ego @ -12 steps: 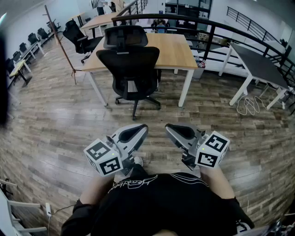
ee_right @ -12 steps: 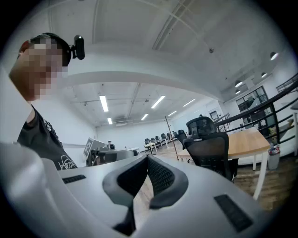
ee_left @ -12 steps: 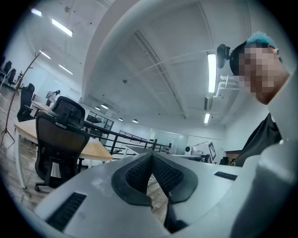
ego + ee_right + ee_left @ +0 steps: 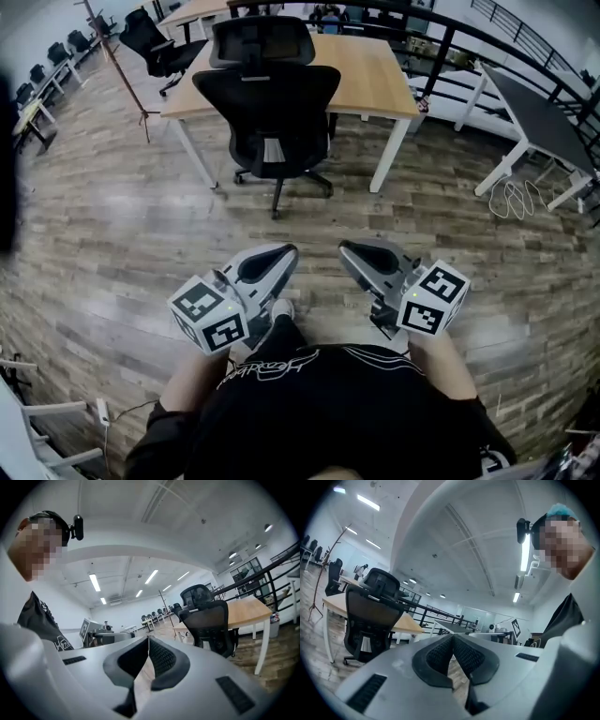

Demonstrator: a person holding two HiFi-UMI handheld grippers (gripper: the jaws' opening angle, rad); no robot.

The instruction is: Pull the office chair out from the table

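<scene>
A black office chair (image 4: 267, 103) with a headrest stands tucked against the near edge of a wooden table (image 4: 375, 75) with white legs. My left gripper (image 4: 281, 255) and right gripper (image 4: 352, 251) hang side by side close to the person's body, well short of the chair, both shut with nothing between the jaws. The chair (image 4: 370, 616) sits at the left of the left gripper view, beyond the closed left gripper (image 4: 453, 637). In the right gripper view the chair (image 4: 211, 620) stands at the right, past the closed right gripper (image 4: 148, 639).
Wood-plank floor (image 4: 112, 234) lies between me and the chair. A grey table (image 4: 539, 112) with cables (image 4: 514, 202) under it stands at the right. A coat stand (image 4: 117, 66) and more black chairs (image 4: 150, 42) are at the back left, a black railing (image 4: 450, 42) behind the table.
The chair and table have slid up and grown slightly in the head view, so I have stepped a little closer. Both grippers keep their places, still shut.
</scene>
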